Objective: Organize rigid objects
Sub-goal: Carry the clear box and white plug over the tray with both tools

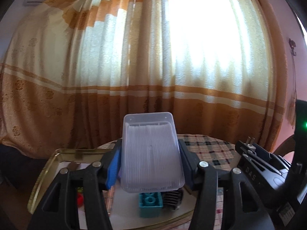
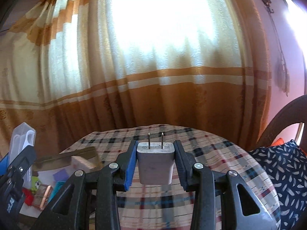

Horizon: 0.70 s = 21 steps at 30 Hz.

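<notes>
Black gripper arms fill the bottom of both views. The left gripper [image 1: 150, 149] is clamped across the sides of a clear ribbed plastic box [image 1: 151, 153], held up off the tray [image 1: 63, 151] with its long axis running away from the camera and its far end tipped upward toward the curtain [image 1: 76, 76]. Below it, on the tray, sit a teal building brick [image 1: 150, 204] and a dark comb-like piece [image 1: 172, 197], close beside each other.

The right gripper [image 2: 156, 159] is closed on a white phone charger [image 2: 155, 163] — pads against its two flat sides, prongs pointing forward and a little up, body lengthwise along the fingers. It hangs above the checked cloth of the round table [image 2: 220, 163], to the right of the tray.

Both things look light and stiff. The box is thin-walled and smooth, so it would likely flex or slip under a hard squeeze; the side walls near the middle, where it is held now, seem the safest place. The charger is solid and compact — its flat faces give a firm grip, and the prongs are best kept clear of anything it is set against.
</notes>
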{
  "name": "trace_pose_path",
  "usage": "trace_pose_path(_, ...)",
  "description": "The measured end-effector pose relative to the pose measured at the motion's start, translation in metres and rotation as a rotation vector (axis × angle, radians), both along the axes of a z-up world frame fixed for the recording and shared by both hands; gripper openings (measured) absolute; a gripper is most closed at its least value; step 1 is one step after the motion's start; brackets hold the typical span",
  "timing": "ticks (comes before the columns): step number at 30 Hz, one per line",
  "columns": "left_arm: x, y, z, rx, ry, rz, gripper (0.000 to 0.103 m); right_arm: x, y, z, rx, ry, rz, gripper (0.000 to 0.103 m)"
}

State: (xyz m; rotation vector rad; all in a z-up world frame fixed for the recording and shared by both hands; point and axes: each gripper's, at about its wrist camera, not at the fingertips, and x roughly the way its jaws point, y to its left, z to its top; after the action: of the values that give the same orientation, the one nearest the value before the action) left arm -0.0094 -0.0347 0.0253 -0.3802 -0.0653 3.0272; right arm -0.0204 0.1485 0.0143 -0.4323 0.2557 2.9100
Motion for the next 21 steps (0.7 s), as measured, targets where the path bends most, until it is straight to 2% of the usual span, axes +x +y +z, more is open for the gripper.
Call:
trace_pose_path(8,0.008,-0.029,0.010,-0.003,-0.004,0.053,0.055,0.002,-0.039,0.014,0.000,0.020,0.105,0.041)
trace_pose_path(21,0.007,-0.062,0.009,0.003,-0.023,0.136,0.055,-0.001,-0.102,0.026,0.025,0.028,0.268,0.041)
